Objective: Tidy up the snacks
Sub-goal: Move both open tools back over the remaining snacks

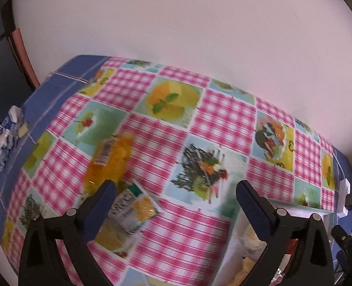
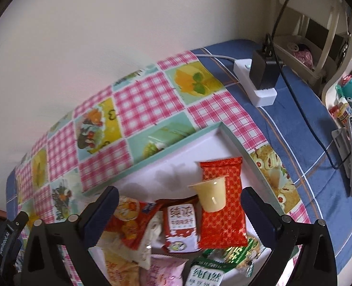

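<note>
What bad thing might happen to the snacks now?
1. The yellow pudding cup lies tipped on the red wrapper in the white tray; a bump might roll it off.
2. The tray's near end is heaped with packets, so new ones may slide out.
3. The orange packet and small packet lie close together by the open left tool; it might pinch both.

A pink-and-white gingham tablecloth [image 1: 166, 143] with fruit-picture squares fills the frame's middle; blue cloth [image 2: 283, 109] borders it at upper right; a red diamond-patterned packet [image 2: 223, 214] lies lower centre; a pale yellow jelly cup [image 2: 211, 196] rests on it; an orange jelly pouch [image 1: 111, 159] sits left.
</note>
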Motion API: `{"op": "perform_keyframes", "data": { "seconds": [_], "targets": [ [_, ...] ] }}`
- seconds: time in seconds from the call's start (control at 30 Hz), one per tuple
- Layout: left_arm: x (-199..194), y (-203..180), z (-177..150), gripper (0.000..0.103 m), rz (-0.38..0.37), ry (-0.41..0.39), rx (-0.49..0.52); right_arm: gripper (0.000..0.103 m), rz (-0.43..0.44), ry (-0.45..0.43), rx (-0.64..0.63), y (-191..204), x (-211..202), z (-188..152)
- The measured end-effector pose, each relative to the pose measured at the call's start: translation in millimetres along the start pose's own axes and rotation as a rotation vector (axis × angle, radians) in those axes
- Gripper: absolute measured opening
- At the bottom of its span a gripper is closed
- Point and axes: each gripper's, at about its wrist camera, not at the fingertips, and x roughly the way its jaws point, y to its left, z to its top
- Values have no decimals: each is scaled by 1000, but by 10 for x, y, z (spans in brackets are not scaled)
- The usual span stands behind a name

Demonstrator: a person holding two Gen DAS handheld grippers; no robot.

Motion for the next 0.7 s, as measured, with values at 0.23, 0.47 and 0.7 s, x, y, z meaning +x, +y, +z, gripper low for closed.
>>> {"op": "perform_keyframes", "data": {
  "seconds": [0.23,0.47,0.7],
  "targets": [
    [-241,230,93,100,27,-36,1,103,59,-46,-15,206,-281,-61],
    [-443,553,157,100,40,-54,-26,103,88,-41,-32,384,-391,-190],
    [-562,1067,220,100,85,-61,-104,103,77,-51,-59,530,-490,-315]
  ]
}}
